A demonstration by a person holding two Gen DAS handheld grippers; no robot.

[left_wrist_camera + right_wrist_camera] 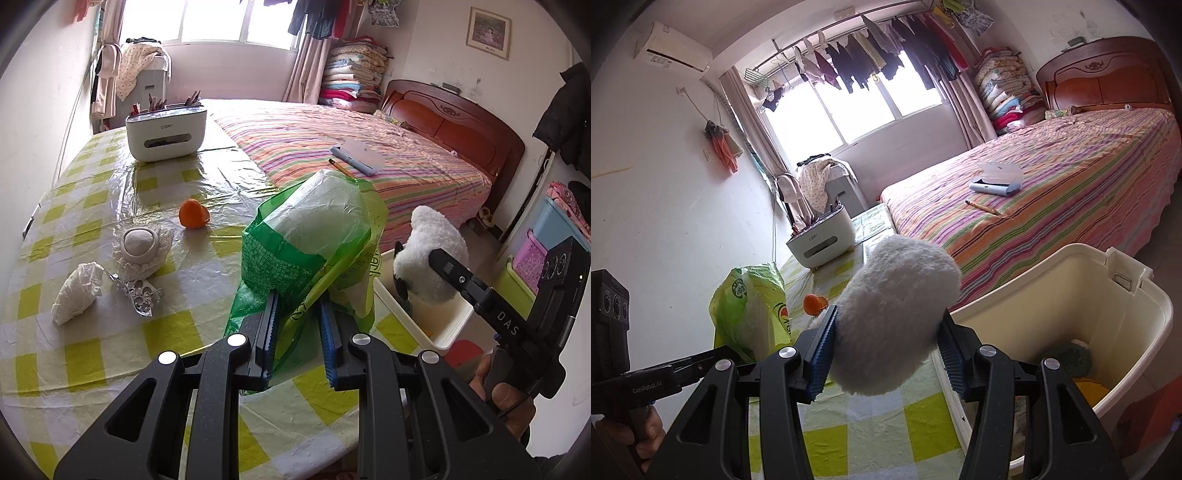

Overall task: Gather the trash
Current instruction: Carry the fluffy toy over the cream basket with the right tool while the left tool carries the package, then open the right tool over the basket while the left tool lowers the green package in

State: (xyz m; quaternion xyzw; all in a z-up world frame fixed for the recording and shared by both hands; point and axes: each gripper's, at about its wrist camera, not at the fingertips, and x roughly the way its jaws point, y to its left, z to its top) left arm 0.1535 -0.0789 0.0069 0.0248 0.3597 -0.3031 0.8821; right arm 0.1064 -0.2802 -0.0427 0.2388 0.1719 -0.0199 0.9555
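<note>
The left gripper (298, 314) has its fingers (269, 325) clamped on a green plastic bag (310, 236) with white paper bulging inside, held above the checked surface (110, 332). The right gripper (886, 343) squeezes a white fluffy toy (894, 314) between its fingers (822, 354), just beside the cream bin (1126, 306) at the surface's edge. On the surface lie a crumpled white wad (77, 291), a foil scrap (142, 295), a small cloth doll (142, 251) and an orange peel (192, 213). Farther back stands a white box (166, 129) beside the striped bed (369, 155).
</note>
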